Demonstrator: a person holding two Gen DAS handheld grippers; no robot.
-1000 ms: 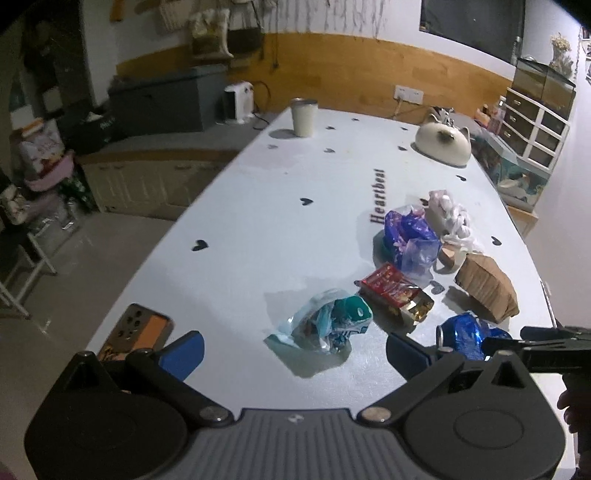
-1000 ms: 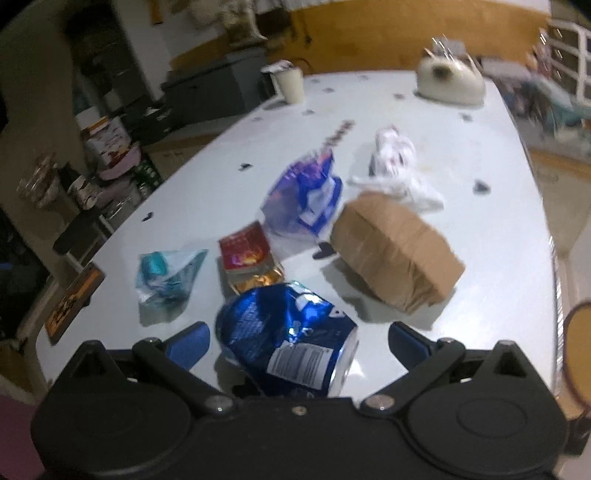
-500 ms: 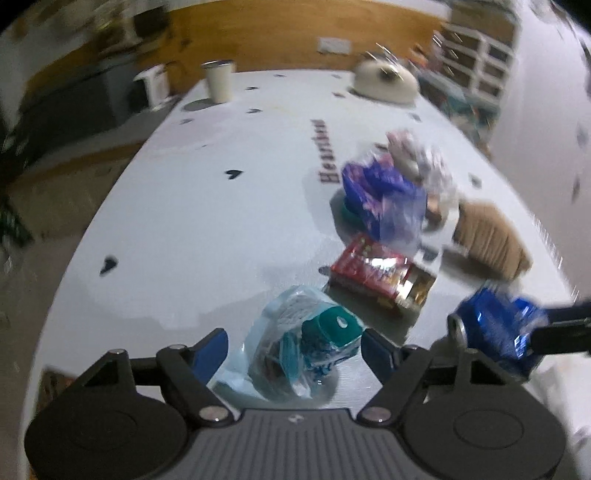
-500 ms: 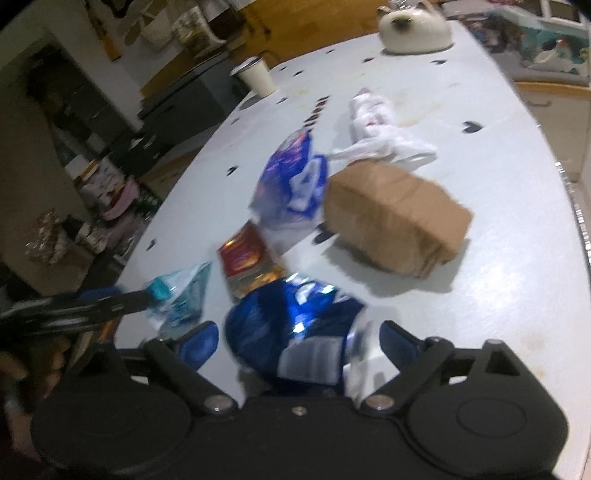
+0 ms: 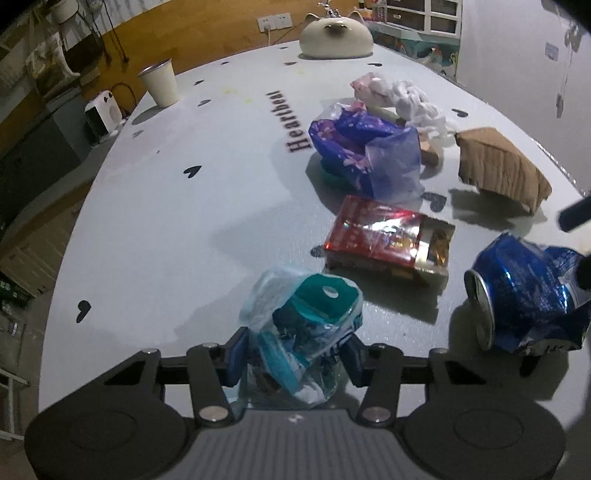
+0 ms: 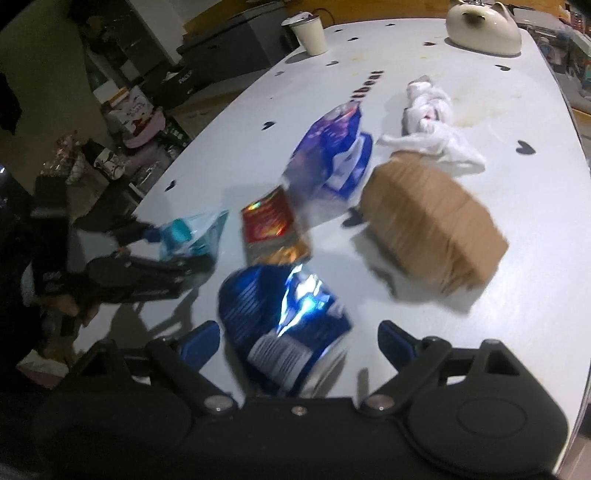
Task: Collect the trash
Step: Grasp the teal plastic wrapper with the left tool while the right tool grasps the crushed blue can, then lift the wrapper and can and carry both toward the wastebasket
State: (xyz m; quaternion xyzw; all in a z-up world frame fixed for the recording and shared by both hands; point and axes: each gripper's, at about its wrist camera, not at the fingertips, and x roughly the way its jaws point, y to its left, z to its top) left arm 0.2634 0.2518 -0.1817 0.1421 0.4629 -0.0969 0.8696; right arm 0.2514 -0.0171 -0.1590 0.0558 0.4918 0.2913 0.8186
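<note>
On the white table (image 5: 177, 229) lies a clear bag with a teal wrapper (image 5: 306, 317). My left gripper (image 5: 295, 356) has its jaws closing, and both blue pads press the bag's sides. In the right wrist view that bag (image 6: 192, 236) sits at the left gripper's fingertips (image 6: 151, 233). A crushed blue can (image 6: 284, 325) lies between the wide jaws of my right gripper (image 6: 299, 343), with a gap beside the right pad. The can (image 5: 524, 295) also shows at the right of the left wrist view.
Beyond the can lie a red snack packet (image 5: 388, 236), a purple bag (image 5: 365, 155), a brown paper bag (image 5: 498, 170) and crumpled white plastic (image 5: 402, 99). A cup (image 5: 160, 83) and a cream cat-shaped pot (image 5: 336, 33) stand far back. A person's hand (image 6: 66, 306) holds the left gripper.
The left gripper has dropped and rolled onto the teal bag, and its jaws have narrowed from wide apart to touching it. The right gripper has shifted slightly, with the can still between its jaws.
</note>
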